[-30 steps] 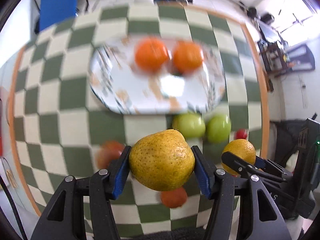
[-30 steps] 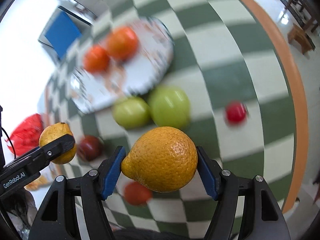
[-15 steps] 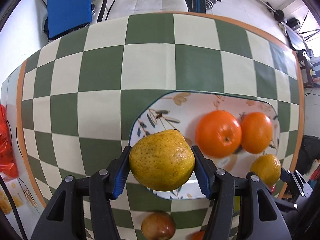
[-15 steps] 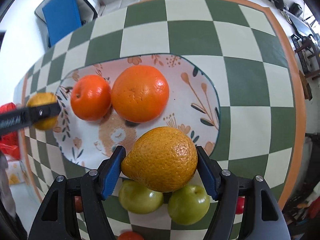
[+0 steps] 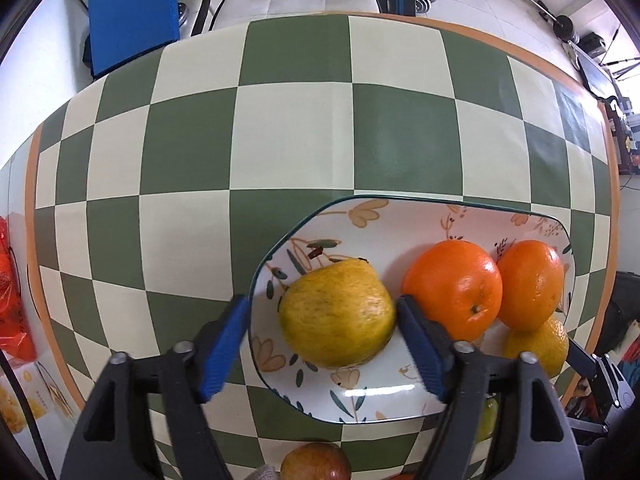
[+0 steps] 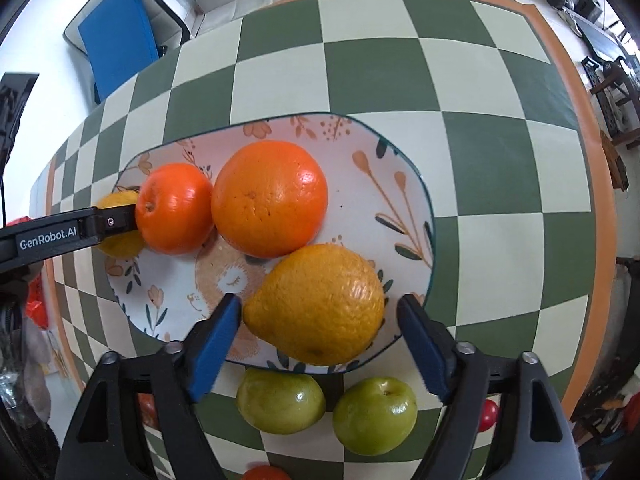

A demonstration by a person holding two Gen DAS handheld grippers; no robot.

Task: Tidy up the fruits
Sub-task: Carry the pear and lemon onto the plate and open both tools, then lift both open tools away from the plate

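While both grippers gape, pear (image 5: 336, 314) touches left right-hand pad; lemon (image 6: 316, 304) lies untouched.

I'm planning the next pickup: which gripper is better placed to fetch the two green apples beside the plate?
Right. The right gripper is open, and both green apples lie just below it. The left gripper is at the plate's far end.
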